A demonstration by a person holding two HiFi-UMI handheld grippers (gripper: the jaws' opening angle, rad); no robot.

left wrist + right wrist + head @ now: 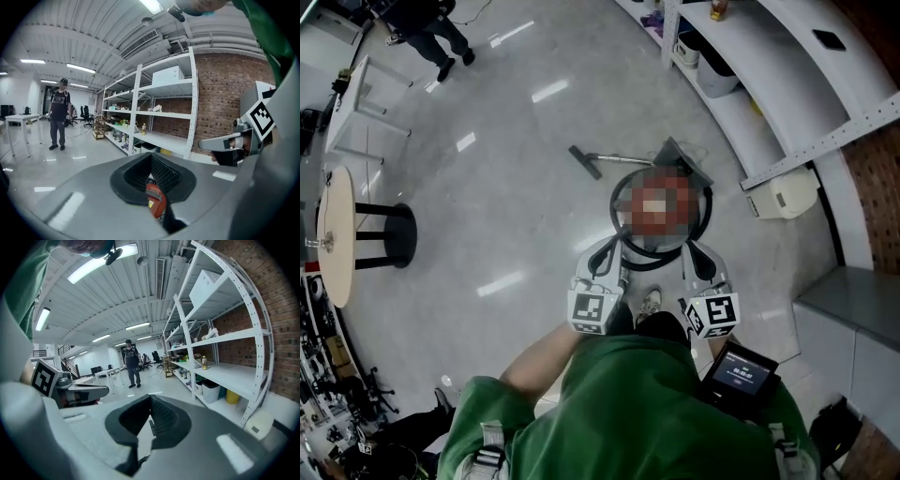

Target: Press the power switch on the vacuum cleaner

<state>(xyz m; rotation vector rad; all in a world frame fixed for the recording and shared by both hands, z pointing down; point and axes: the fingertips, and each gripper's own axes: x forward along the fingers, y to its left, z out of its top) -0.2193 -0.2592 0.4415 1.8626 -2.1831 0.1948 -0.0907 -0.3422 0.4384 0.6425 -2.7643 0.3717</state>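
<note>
My left gripper [612, 247] and right gripper [695, 249] both have fingers closed and empty, above the vacuum cleaner [662, 244] on the floor [516, 187] (can't spot the switch), so I risk jabbing the hose [709, 208] or shoving it away.

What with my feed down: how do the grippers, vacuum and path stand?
Left gripper shut, empty. Right gripper shut, empty. Vacuum on the floor beyond both, untouched; switch not made out. Hose loops round it, nothing else between.

Red vacuum cleaner [155, 202] beyond closed fingers [79, 197]
</note>
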